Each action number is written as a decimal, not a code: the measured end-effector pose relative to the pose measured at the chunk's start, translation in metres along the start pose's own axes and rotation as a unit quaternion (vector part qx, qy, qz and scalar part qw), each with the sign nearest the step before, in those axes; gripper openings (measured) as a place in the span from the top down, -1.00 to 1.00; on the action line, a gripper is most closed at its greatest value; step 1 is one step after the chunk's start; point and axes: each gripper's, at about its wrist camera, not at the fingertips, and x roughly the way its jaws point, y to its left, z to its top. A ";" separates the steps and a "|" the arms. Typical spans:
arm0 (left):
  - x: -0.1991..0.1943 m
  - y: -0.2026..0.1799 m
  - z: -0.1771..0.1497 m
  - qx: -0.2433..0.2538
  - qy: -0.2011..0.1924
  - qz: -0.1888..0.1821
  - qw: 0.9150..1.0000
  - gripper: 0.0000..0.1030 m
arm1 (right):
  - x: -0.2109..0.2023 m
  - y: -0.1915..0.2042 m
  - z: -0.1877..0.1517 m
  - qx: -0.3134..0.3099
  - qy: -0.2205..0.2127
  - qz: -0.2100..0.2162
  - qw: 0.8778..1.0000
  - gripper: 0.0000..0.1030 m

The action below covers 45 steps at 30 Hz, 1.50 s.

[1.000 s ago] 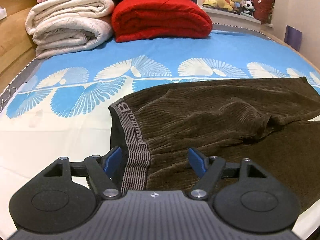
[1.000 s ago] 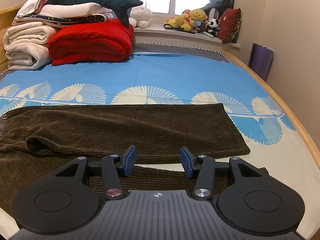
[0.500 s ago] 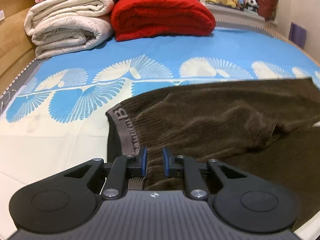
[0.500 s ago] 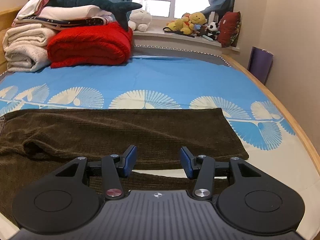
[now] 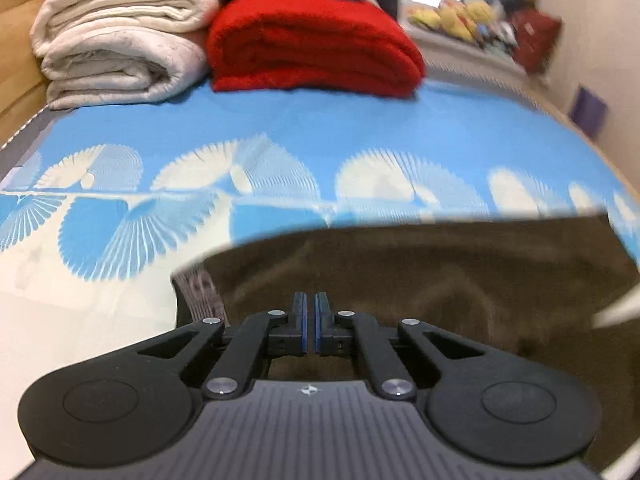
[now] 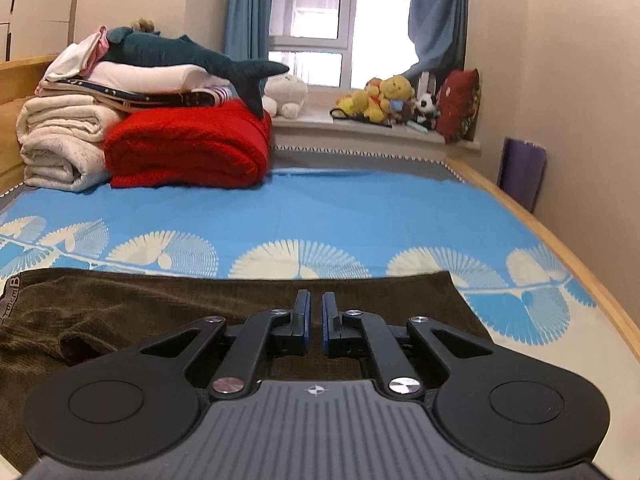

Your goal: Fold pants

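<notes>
Dark brown corduroy pants [image 5: 420, 280] lie across the blue bed sheet, with a grey lettered waistband [image 5: 200, 292] at the left. My left gripper [image 5: 310, 312] is shut on the pants close to the waistband; the view is motion-blurred. In the right wrist view the pants [image 6: 160, 304] stretch from the waistband [image 6: 10, 292] to the leg hem [image 6: 452, 292]. My right gripper [image 6: 316, 312] is shut on the near pant leg by the hem; the pinched cloth is hidden under the fingers.
Folded cream blankets [image 6: 60, 148] and a red blanket [image 6: 188, 148] are stacked at the head of the bed, with a plush shark [image 6: 180, 50] on top. Soft toys [image 6: 384, 100] line the window sill. The wooden bed edge [image 6: 560, 248] runs along the right.
Both grippers have closed: the left from wide open onto the waistband area, the right in the last half second onto the leg. Both views have tilted up, and the left one is blurred by motion.
</notes>
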 end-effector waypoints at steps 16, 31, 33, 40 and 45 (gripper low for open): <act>0.121 0.053 0.035 -0.099 -0.004 0.023 0.995 -0.52 | 0.010 -0.010 0.005 0.035 0.013 0.014 0.999 0.45; 0.203 0.024 0.020 0.013 0.055 0.031 0.998 -0.32 | 0.032 -0.018 -0.003 0.021 0.057 -0.001 0.998 0.44; 0.203 0.022 0.022 0.015 0.057 0.037 0.998 0.11 | 0.033 -0.017 -0.003 0.015 0.057 -0.002 0.998 0.44; 0.191 0.004 0.023 0.042 0.044 0.069 0.996 0.91 | 0.035 -0.013 -0.002 0.013 0.060 -0.001 0.998 0.44; 0.164 -0.017 0.018 0.043 0.021 0.108 0.993 0.95 | 0.037 -0.005 -0.002 -0.006 0.064 -0.006 0.998 0.44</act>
